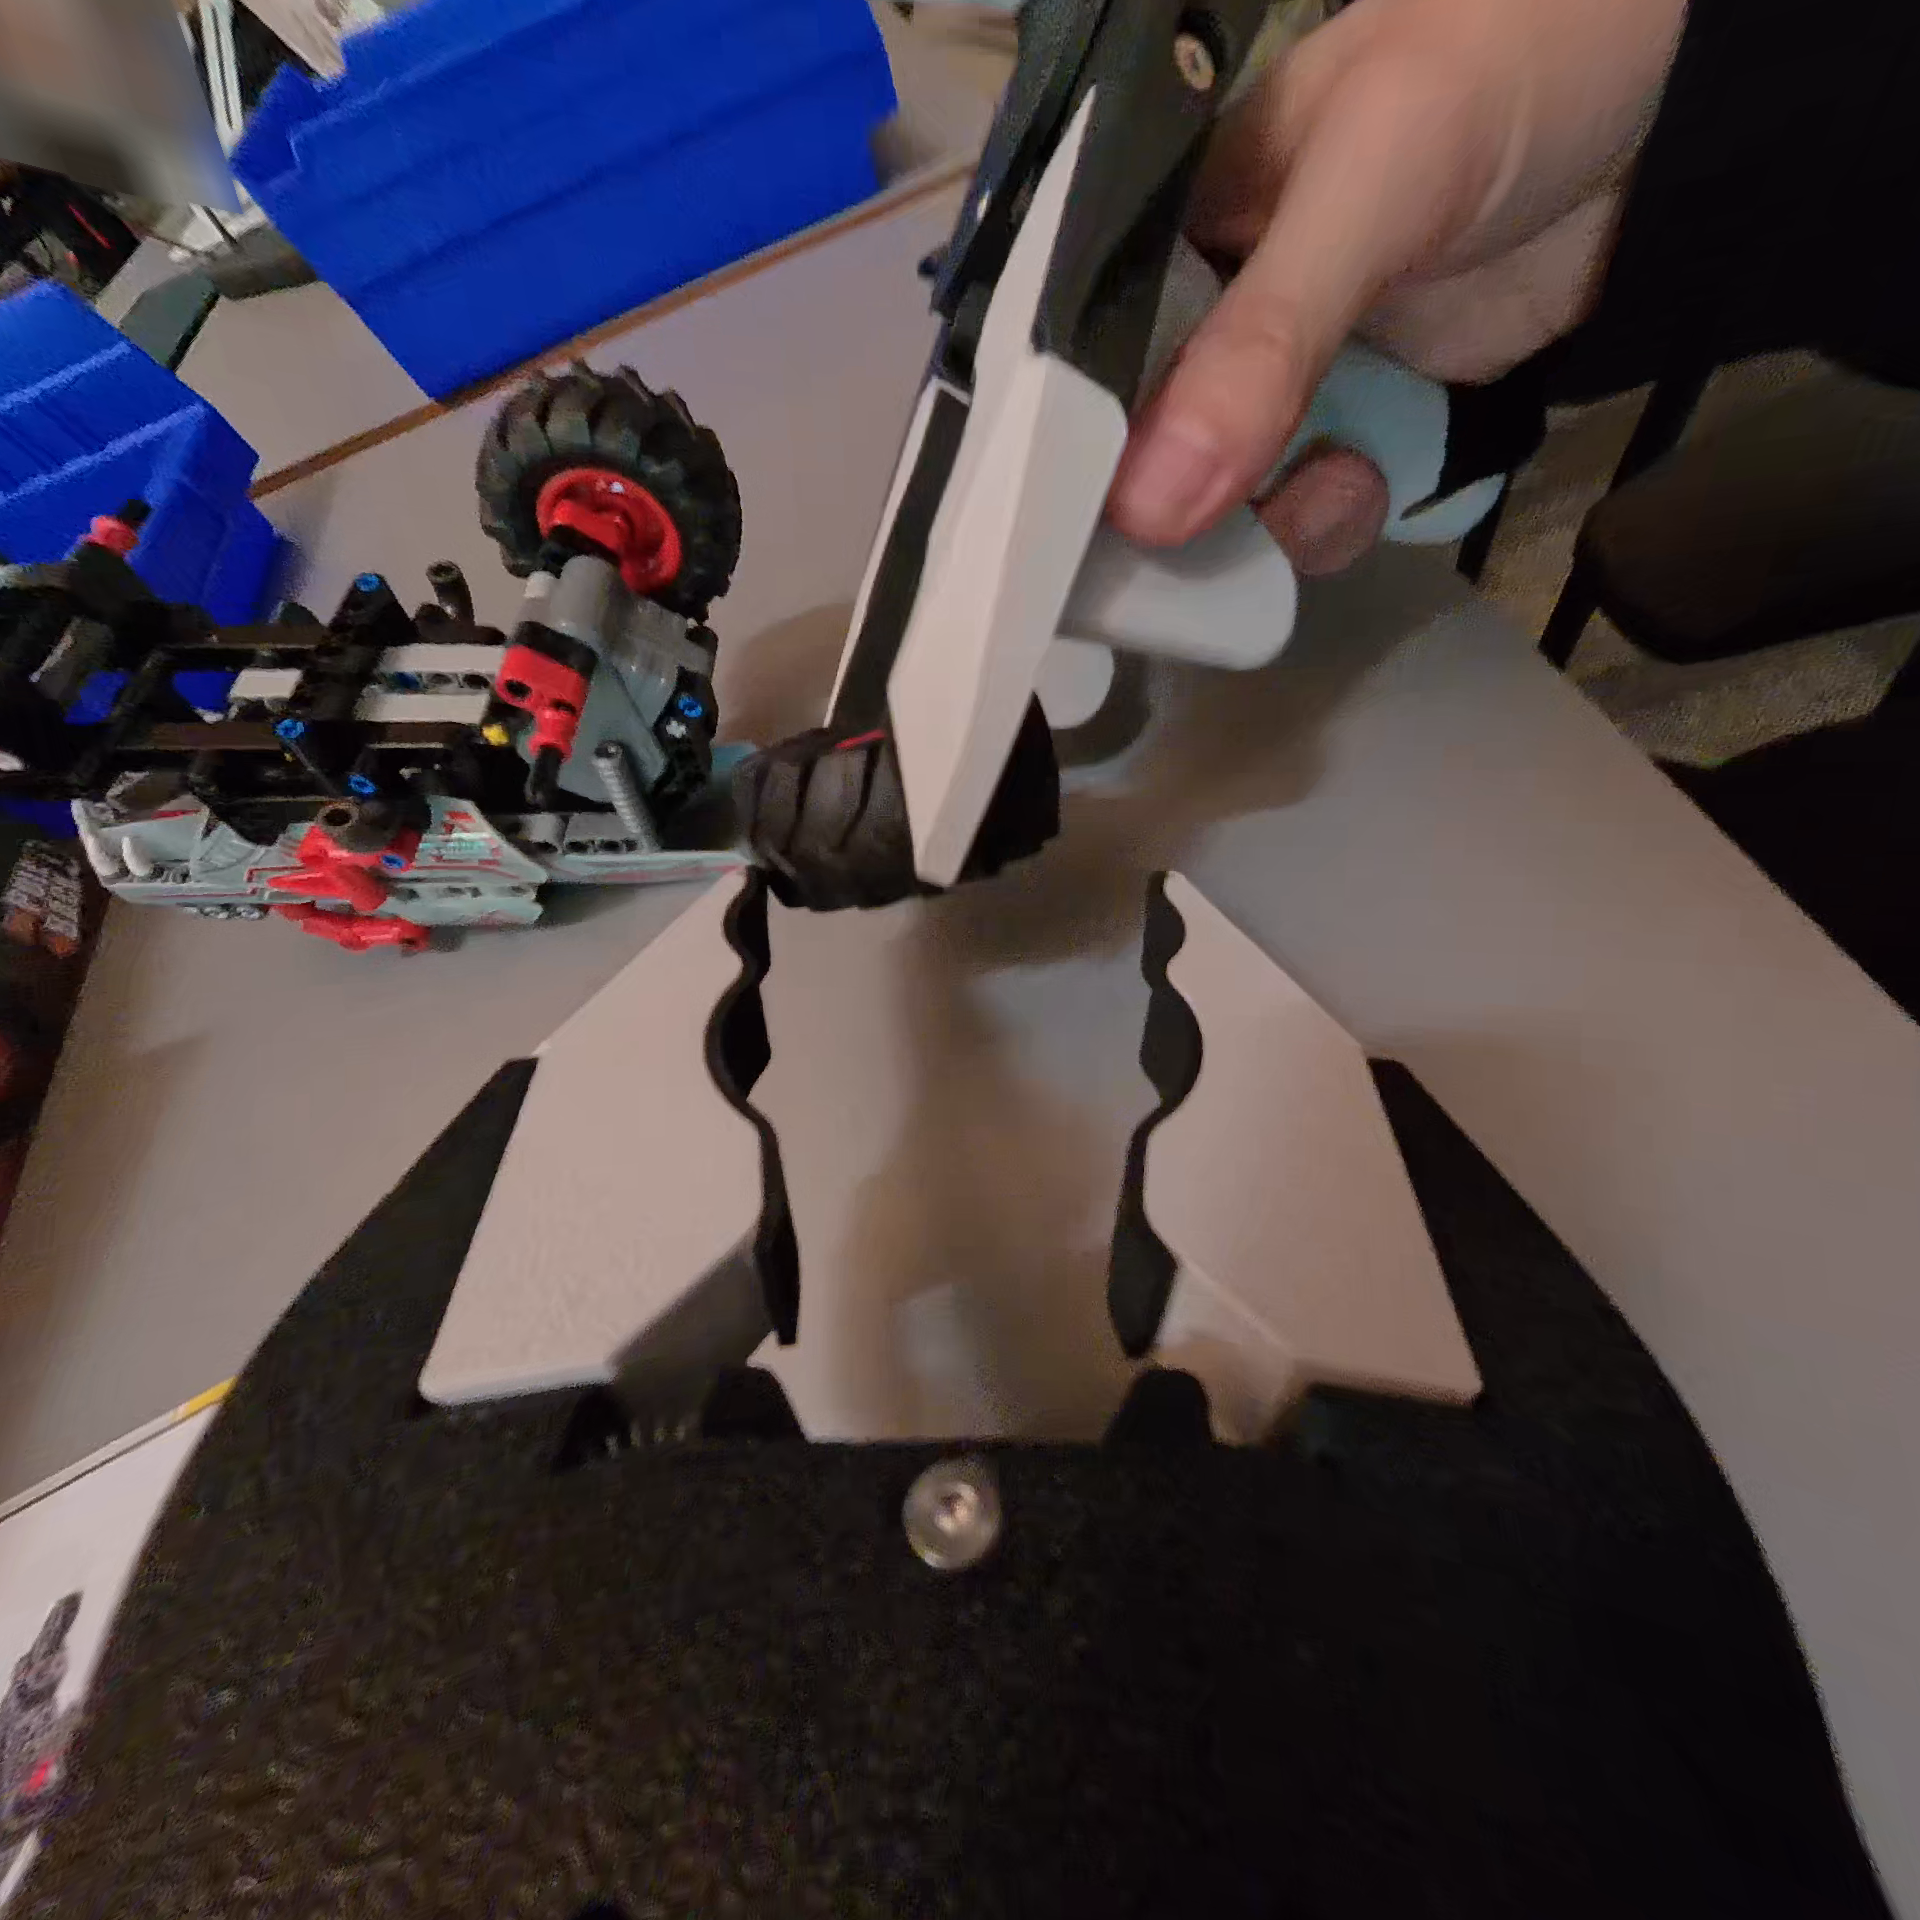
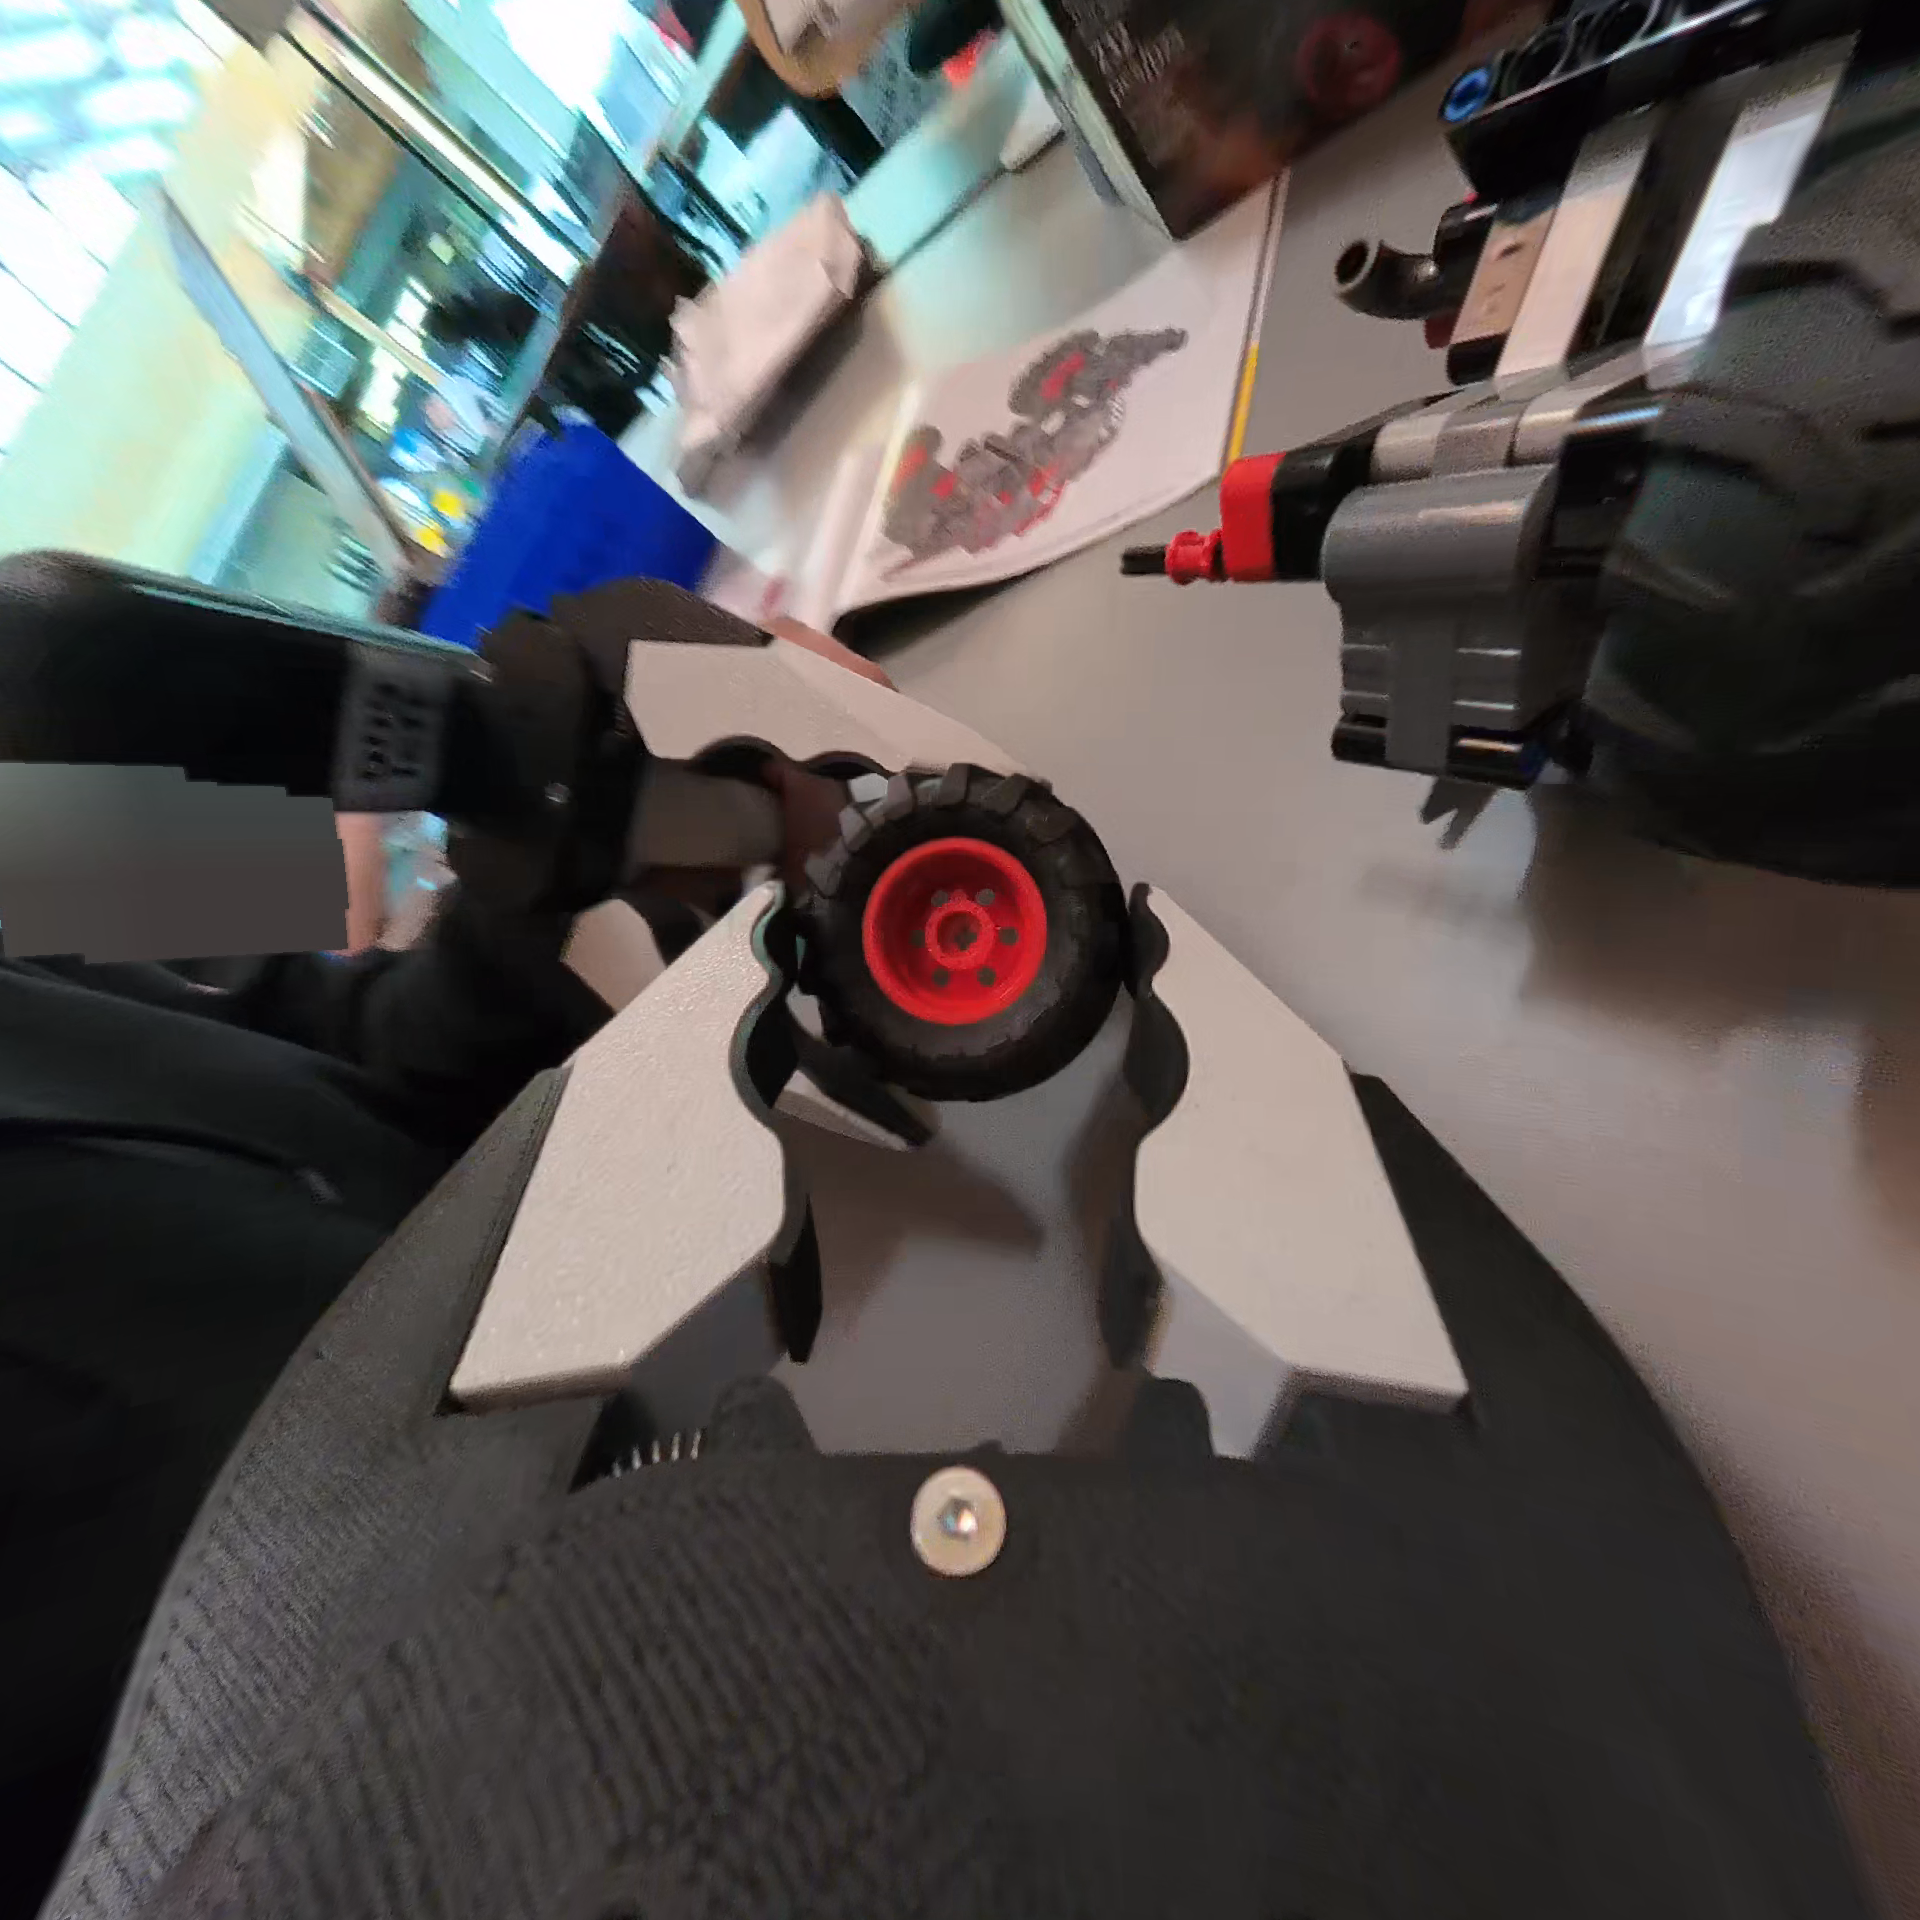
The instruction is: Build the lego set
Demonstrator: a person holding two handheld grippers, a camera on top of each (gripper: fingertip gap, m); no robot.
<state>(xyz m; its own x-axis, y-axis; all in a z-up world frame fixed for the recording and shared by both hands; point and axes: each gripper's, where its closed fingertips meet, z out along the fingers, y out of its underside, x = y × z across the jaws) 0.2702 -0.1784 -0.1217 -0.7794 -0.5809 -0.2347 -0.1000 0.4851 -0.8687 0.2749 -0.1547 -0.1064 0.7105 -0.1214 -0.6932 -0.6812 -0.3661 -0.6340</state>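
Note:
A partly built Lego vehicle (image 1: pixel 416 727) lies on its side on the grey table, with one black tyre on a red hub (image 1: pixel 608 488) mounted at its far end. It also shows in the right wrist view (image 2: pixel 1455 623), with a bare axle end pointing left. My right gripper (image 2: pixel 956 914) is shut on a loose black wheel with a red hub (image 2: pixel 961 935) and holds it just above the table. In the left wrist view this wheel (image 1: pixel 821 821) sits beside the vehicle's near end. My left gripper (image 1: pixel 956 909) is open and empty, its tips just short of the wheel.
Two blue bins (image 1: pixel 561 177) (image 1: pixel 94 468) stand behind the vehicle. An instruction booklet (image 2: pixel 1039 447) and the dark set box (image 2: pixel 1195 104) lie on the table beyond the wheel. A hand (image 1: pixel 1403 208) grips the right gripper's handle. The table edge runs at the right. Less than 4 cm separates the two grippers' tips.

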